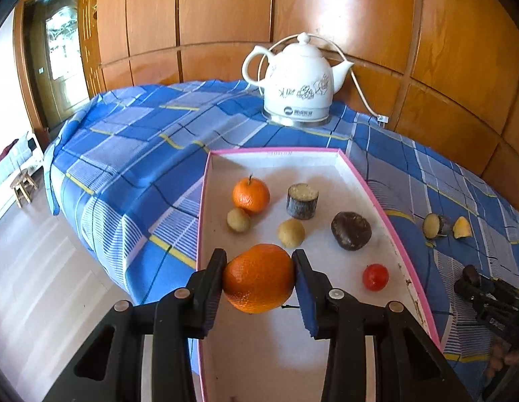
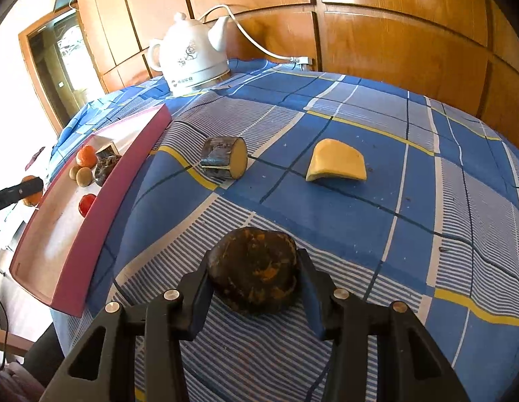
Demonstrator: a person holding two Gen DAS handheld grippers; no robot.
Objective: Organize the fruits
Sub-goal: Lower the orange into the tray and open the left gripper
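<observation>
My left gripper (image 1: 259, 276) is shut on a large orange (image 1: 258, 278) and holds it above the near part of a pink-rimmed white tray (image 1: 377, 194). In the tray lie a small orange (image 1: 251, 195), two tan round fruits (image 1: 238, 220), a dark-skinned cut piece (image 1: 302, 201), a dark brown fruit (image 1: 351, 230) and a small red fruit (image 1: 375, 277). My right gripper (image 2: 254, 273) is shut on a dark brown fruit (image 2: 254, 269) over the blue plaid cloth (image 2: 326, 217). A dark-skinned cut piece (image 2: 224, 162) and a yellow wedge (image 2: 336, 164) lie on the cloth beyond it.
A white kettle (image 1: 298, 80) with its cord stands at the back of the table against a wooden panelled wall (image 1: 226, 10). The table's left edge (image 1: 78, 181) drops to a pale floor, with a small stool (image 1: 23, 184) beyond.
</observation>
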